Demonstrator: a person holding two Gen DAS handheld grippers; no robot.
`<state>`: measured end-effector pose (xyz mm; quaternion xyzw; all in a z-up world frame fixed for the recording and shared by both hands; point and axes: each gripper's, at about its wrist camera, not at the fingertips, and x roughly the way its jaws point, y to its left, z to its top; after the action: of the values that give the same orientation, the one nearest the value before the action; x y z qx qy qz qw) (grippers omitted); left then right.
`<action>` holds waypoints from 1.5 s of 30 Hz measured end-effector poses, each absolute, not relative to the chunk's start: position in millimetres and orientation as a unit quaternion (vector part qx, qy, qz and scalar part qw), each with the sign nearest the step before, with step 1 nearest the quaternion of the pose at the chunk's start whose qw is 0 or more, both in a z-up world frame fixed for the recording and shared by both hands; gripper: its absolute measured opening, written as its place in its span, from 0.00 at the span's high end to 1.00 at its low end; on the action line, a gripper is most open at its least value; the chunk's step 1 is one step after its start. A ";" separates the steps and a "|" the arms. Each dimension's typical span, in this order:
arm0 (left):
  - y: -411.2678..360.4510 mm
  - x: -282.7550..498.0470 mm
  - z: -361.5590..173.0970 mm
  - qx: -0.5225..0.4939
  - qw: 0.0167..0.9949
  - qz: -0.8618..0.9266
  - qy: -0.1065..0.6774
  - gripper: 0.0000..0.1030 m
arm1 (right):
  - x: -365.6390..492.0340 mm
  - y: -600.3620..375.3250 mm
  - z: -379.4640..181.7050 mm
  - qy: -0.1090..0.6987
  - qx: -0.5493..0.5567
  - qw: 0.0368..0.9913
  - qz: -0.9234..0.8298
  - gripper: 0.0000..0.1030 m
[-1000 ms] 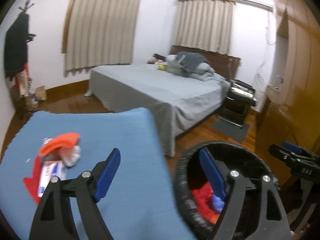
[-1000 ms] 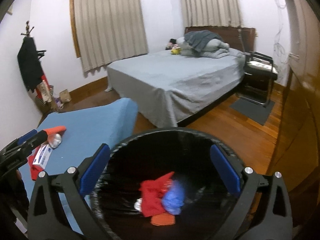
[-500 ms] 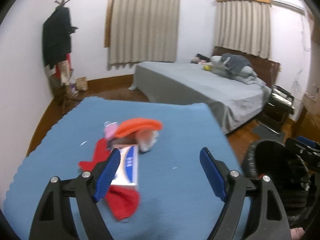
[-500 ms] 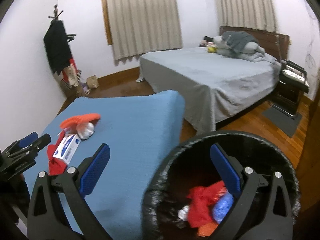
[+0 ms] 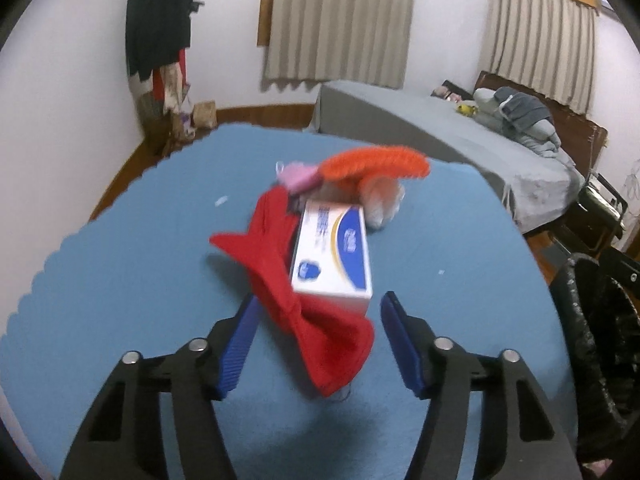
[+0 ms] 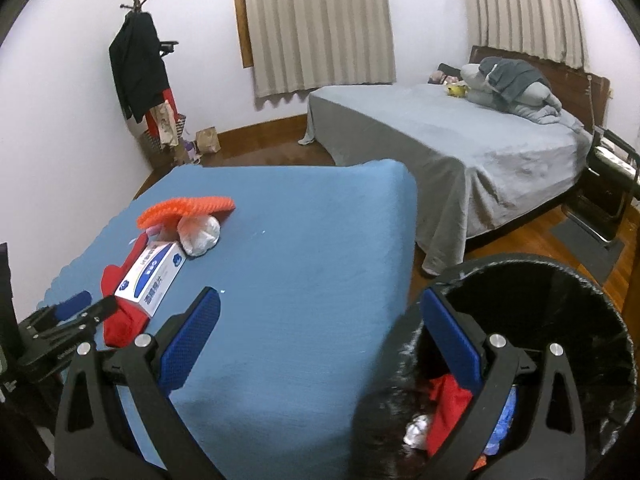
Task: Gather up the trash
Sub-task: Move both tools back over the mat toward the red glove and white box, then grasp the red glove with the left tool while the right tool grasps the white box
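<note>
The left claw [image 5: 318, 344] has just been closing and now straddles the near end of the red cloth [image 5: 304, 308], its blue pads [image 5: 236, 348] apart from the fabric. A white-and-blue box [image 5: 334, 256] lies on the cloth just beyond, on the blue worktop [image 5: 120, 280]. The right claw [image 6: 320, 344] stands open and empty, its right pad over the black trash bin [image 6: 560, 320].

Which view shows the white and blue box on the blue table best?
The left wrist view: the white and blue box sits near centre, large, its top and front face visible, lying on the red cloth. The right wrist view shows it small, at the left, seen obliquely.
</note>
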<state>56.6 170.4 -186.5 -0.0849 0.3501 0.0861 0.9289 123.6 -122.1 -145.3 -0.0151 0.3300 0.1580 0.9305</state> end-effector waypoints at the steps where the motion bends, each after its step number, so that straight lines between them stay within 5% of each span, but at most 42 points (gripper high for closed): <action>1: 171.9 58.0 -191.9 -0.090 0.926 0.084 0.357 0.48 | 123.7 -118.7 -146.9 0.331 -0.018 0.930 0.160 0.05; 12: 186.7 60.6 -216.7 -0.132 0.909 0.068 0.390 0.98 | 131.1 -90.9 -155.8 0.340 -0.036 0.923 0.178 0.05; 26: 255.0 45.7 -194.7 -0.118 0.913 0.141 0.364 0.97 | 137.8 -48.0 -162.6 0.348 -0.055 0.911 0.215 0.05; 28: 262.5 43.9 -193.2 -0.129 0.914 0.134 0.361 0.84 | 139.5 -41.0 -163.7 0.348 -0.058 0.910 0.218 0.05; 29: 264.3 42.5 -192.0 -0.132 0.915 0.136 0.357 0.69 | 140.7 -37.7 -164.0 0.348 -0.059 0.910 0.219 0.05; 37: 268.5 57.5 -194.5 -0.130 0.917 0.126 0.355 0.50 | 149.0 -14.5 -169.4 0.352 -0.068 0.906 0.224 0.05; 44: 280.6 85.2 -212.6 -0.158 0.899 0.118 0.392 0.48 | 154.4 1.2 -170.9 0.354 -0.075 0.903 0.231 0.05; 45: 281.2 85.9 -212.6 -0.160 0.899 0.114 0.390 0.55 | 155.3 4.4 -171.1 0.355 -0.076 0.902 0.233 0.05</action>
<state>85.9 281.2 -212.6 -0.1603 0.3900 0.1145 0.8995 155.3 4.4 -171.1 -0.0759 0.3549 0.2327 0.9023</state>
